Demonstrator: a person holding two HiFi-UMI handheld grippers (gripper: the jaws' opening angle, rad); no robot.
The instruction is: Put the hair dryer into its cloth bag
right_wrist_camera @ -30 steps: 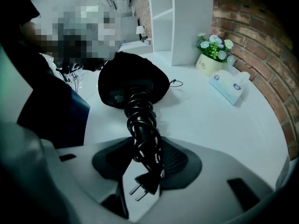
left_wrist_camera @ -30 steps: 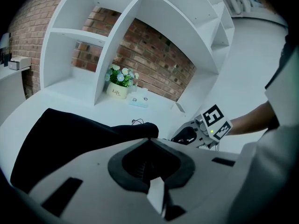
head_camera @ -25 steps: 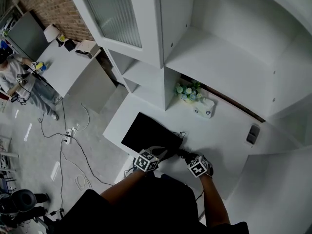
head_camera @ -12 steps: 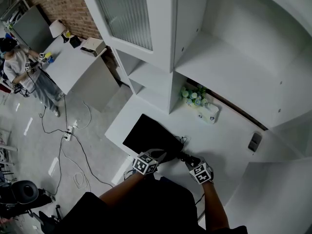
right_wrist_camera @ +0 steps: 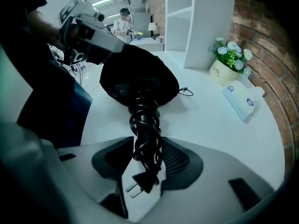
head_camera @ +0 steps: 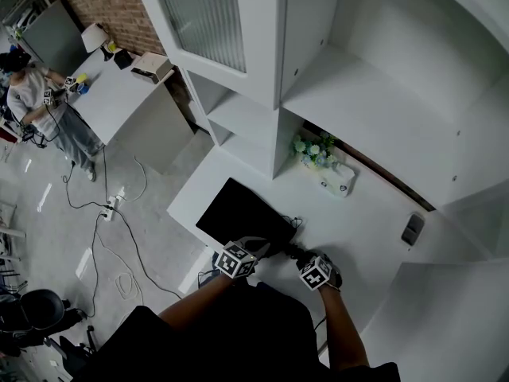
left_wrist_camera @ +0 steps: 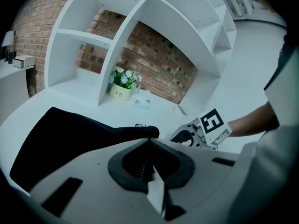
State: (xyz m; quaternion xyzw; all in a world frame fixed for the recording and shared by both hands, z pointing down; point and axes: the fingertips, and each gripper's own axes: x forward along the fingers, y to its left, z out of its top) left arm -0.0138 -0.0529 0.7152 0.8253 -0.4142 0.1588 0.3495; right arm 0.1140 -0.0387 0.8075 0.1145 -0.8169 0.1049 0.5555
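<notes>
Centrally in frame, one bag (left_wrist_camera: 70,139) is pinched by the closed left gripper (left_wrist_camera: 149,142). One dryer (right_wrist_camera: 145,122), head inside the bag, is clamped by the right gripper (right_wrist_camera: 147,160), whose jaws have just been opening.

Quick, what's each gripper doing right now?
Left tongs: closed, pinching the cloth bag by its rim.
Right tongs: gripping the hair dryer by its cord-wrapped handle; jaws have just been opening a little.

A workroom staged as a home corner: white shelving (head_camera: 334,94) against a brick wall (left_wrist_camera: 154,55), loose cables (head_camera: 111,210) on the bare floor (head_camera: 48,237), and another person (head_camera: 36,106) working at a desk (head_camera: 119,94).
</notes>
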